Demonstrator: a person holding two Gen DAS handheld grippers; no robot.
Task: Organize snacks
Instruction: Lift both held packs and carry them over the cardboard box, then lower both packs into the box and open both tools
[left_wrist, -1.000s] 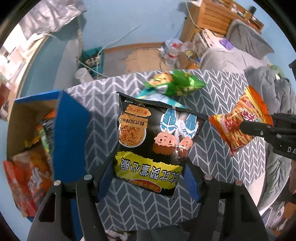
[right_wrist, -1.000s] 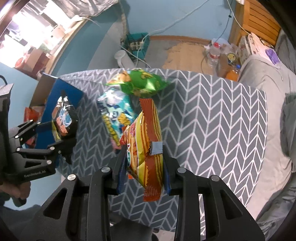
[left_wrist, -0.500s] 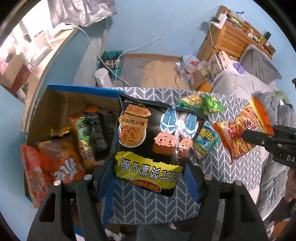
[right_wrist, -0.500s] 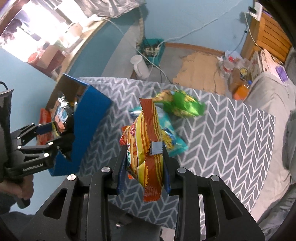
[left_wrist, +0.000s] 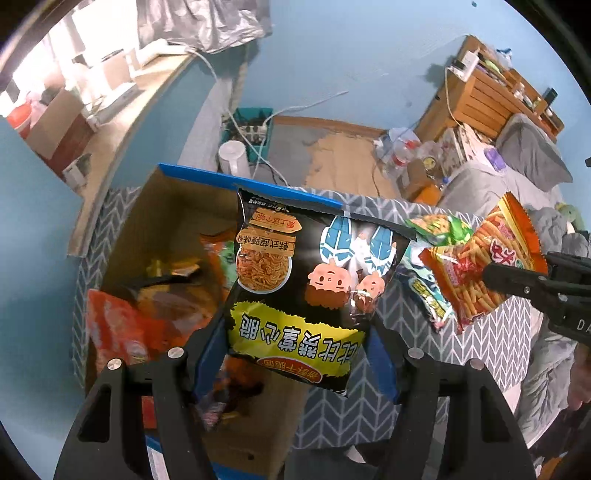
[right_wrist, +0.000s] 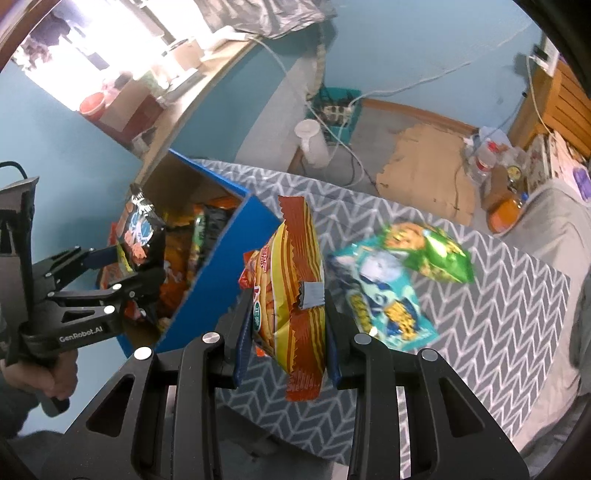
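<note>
My left gripper (left_wrist: 295, 343) is shut on a black noodle-snack bag (left_wrist: 310, 280) and holds it in the air over the open blue cardboard box (left_wrist: 177, 206). The box holds several snack bags (left_wrist: 125, 325). In the right wrist view the left gripper (right_wrist: 122, 266) hangs over the box (right_wrist: 229, 266). My right gripper (right_wrist: 288, 332) is shut on an orange-red stick-snack bag (right_wrist: 291, 291), held above the table to the right of the box. That bag also shows in the left wrist view (left_wrist: 484, 266). A green bag (right_wrist: 432, 251) and a teal bag (right_wrist: 384, 295) lie on the table.
The table carries a grey chevron cloth (right_wrist: 498, 332). Beyond it are a white jug (right_wrist: 310, 144), a teal crate with a power strip (right_wrist: 336, 110), bottles (right_wrist: 484, 162) on the floor, a wooden shelf (left_wrist: 491, 96) and a grey bed (left_wrist: 517, 173).
Both grippers have moved left with their bags. The black bag went from over the table to over the open box. The orange-red bag came closer to the box's right wall.
</note>
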